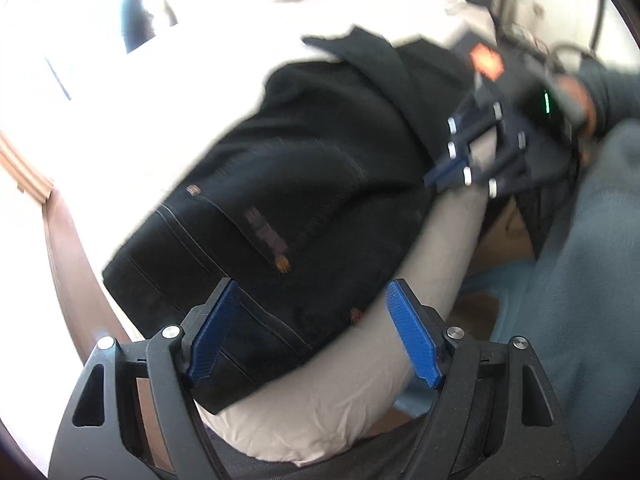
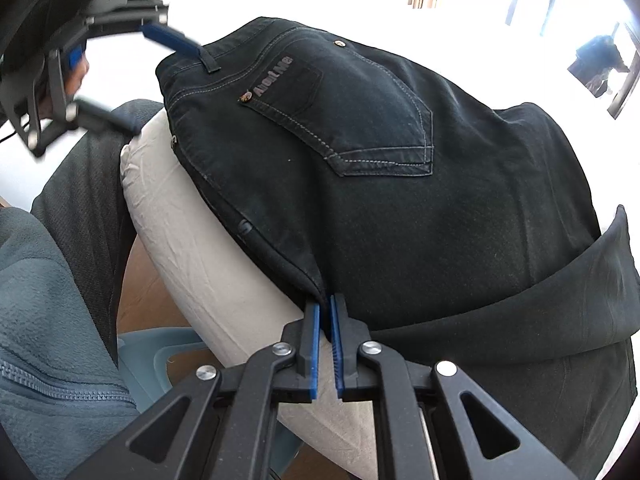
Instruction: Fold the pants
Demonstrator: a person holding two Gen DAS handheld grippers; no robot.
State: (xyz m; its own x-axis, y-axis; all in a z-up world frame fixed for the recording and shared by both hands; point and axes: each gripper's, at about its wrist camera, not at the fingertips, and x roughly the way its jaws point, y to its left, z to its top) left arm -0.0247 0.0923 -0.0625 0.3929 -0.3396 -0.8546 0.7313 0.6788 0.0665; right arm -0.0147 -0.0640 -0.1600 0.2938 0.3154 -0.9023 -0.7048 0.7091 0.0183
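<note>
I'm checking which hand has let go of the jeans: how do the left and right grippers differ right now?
The left gripper stands open, with no pad pressing the black pants; the right gripper is shut on their edge. The left sits at the waistband end, the right at the fold. Both have blue pads and point downward.

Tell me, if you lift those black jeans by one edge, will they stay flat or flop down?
Probably flop: the black jeans already drape over the cushion in soft folds. Thick stitched denim looks fairly heavy. The right gripper pinches one edge, so the rest would likely hang.
</note>
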